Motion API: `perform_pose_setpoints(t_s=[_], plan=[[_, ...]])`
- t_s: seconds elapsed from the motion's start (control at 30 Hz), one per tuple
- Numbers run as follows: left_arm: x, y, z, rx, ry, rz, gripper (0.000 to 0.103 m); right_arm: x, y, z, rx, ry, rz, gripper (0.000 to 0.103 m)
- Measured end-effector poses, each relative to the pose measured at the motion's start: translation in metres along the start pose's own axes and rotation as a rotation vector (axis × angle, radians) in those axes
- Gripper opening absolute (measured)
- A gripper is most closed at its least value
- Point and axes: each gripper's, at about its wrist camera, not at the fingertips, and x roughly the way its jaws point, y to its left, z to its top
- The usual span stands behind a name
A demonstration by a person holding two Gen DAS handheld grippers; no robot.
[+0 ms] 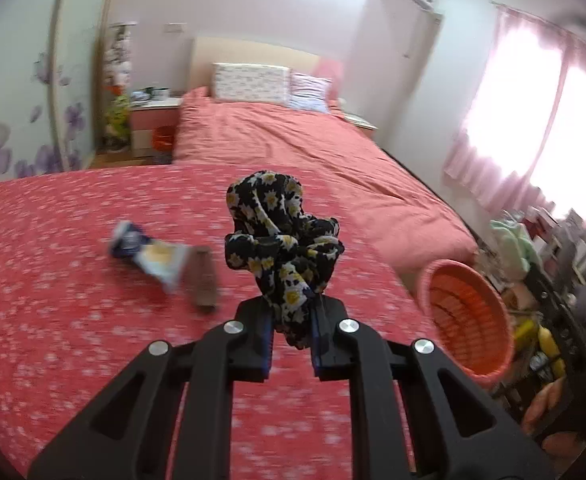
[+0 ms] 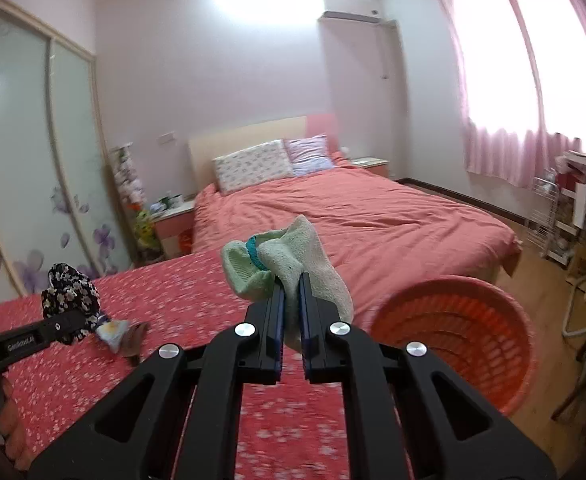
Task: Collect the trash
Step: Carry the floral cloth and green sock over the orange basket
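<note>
A crumpled black cloth printed with yellow-and-white daisies (image 1: 281, 240) is clamped in the left claw (image 1: 291, 332), held up above the red surface with small white flowers (image 1: 73, 320). A pale green fuzzy sock with a teal band (image 2: 289, 264) is pinched tight in the right claw (image 2: 291, 320), also lifted clear of the surface. On the surface, left of the black cloth, lie a crinkled blue-and-white snack wrapper (image 1: 149, 252) and a flat brown wrapper (image 1: 203, 280), touching each other. To the right, just beyond the surface's edge, stands a round orange plastic slatted basket (image 2: 461, 336) on the wooden floor (image 2: 533, 264). Farther off is a bed with a salmon-red cover (image 2: 353, 216) and two pillows (image 2: 273, 162).
</note>
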Motion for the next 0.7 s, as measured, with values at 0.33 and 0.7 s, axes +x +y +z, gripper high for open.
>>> perform_pose_setpoints(t_s=[0.33, 0.7], plan=[[0.026, -0.093, -0.015, 0.094, 0.060, -0.163, 0.015, -0.017, -0.053, 0.002, 0.045, -0.067, -0.140, 0.007], [0.060, -0.163, -0.029, 0.177, 0.113, -0.264, 0.015, -0.011, -0.087, -0.006, 0.098, -0.063, -0.214, 0.007]])
